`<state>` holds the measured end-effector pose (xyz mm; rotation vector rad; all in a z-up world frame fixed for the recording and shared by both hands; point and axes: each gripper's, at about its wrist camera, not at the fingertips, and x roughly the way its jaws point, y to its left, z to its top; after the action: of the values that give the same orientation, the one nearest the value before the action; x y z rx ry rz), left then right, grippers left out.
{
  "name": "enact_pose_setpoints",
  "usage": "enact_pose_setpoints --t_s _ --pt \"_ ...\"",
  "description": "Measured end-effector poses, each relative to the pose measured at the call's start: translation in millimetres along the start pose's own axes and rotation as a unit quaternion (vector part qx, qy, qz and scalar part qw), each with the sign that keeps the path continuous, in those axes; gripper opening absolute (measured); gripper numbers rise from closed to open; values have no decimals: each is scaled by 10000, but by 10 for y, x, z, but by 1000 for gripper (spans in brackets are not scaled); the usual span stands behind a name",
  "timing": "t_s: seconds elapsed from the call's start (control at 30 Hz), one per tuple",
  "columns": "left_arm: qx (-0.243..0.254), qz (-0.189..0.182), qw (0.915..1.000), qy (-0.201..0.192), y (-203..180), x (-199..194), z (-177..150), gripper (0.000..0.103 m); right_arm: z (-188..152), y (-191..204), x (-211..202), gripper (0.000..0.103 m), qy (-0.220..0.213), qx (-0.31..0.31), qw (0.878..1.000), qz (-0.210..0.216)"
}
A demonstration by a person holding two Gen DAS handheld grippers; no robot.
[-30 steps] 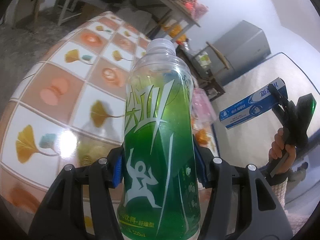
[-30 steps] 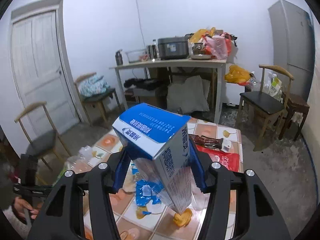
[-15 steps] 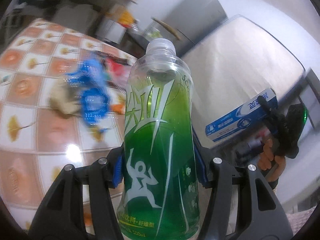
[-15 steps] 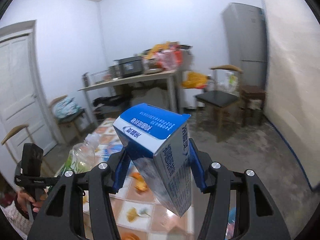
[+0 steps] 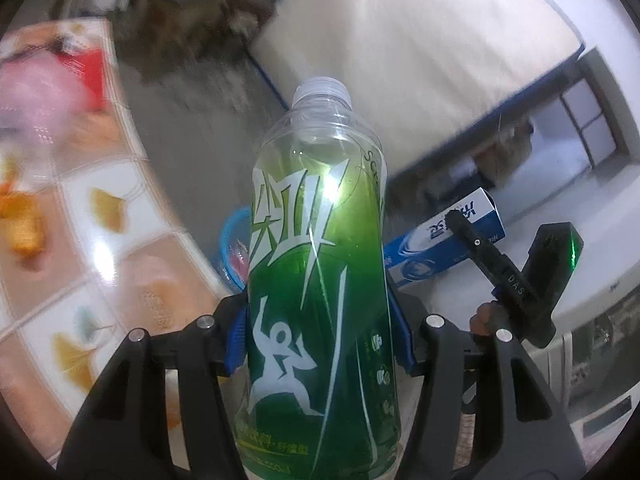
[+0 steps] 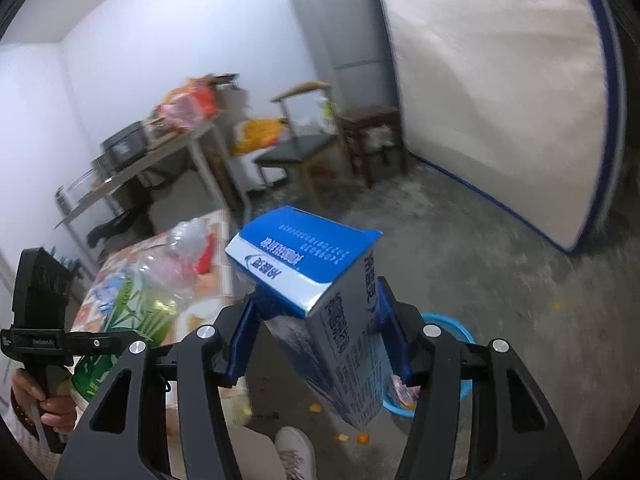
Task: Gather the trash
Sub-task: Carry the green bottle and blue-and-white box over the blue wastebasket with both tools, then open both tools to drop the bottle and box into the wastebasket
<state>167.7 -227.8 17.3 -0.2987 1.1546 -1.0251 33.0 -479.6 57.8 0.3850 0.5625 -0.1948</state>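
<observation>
A green plastic bottle (image 5: 320,288) with a clear capped neck stands upright in my left gripper (image 5: 320,332), whose blue pads press on both its sides. My right gripper (image 6: 316,336) is shut on a blue and white carton (image 6: 320,304), held tilted off the floor. The carton (image 5: 444,244) and the right gripper also show at the right of the left wrist view. The bottle (image 6: 148,288) shows at the left of the right wrist view, over the table edge. A blue basin (image 6: 452,360) with scraps in it sits on the floor behind the carton; part of this basin (image 5: 232,240) peeks out behind the bottle.
A tiled table (image 5: 96,248) with wrappers and orange peel lies at left. A white mattress (image 6: 500,100) leans on the wall at right, beside a fridge (image 6: 340,32), chairs (image 6: 304,148) and a cluttered side table (image 6: 160,156). Peel bits dot the concrete floor. A shoe (image 6: 296,452) shows at the bottom.
Both grippers have swung away from the table toward the floor and the mattress, each keeping its load. The blue basin has come into view below.
</observation>
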Motion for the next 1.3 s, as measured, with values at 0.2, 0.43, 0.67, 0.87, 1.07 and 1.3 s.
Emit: enact_pose_setpoints --t_s 0.2,0.43,0.67,0.87,1.07,1.3 --pt "-318 34 9912 1284 -33 1123 254 54 -340 -652 320 54 392 678 9963 -350" --pt "-531 505 9716 2250 68 2272 456 54 -695 -1197 680 54 831 1323 9861 -558" --pt "-39 1164 9637 2404 119 3114 571 79 -887 -1490 903 54 1038 1651 9779 -757" --pt "-81 1268 9676 2180 203 3072 595 79 -959 -1616 1001 54 1153 1740 9739 -893" --pt "394 1250 9800 1499 2 2362 735 79 -1018 -1689 1095 54 1221 1802 9713 -961" --pt "568 1014 9907 704 -106 1279 671 81 -976 -1631 1246 53 1243 1812 9717 -862"
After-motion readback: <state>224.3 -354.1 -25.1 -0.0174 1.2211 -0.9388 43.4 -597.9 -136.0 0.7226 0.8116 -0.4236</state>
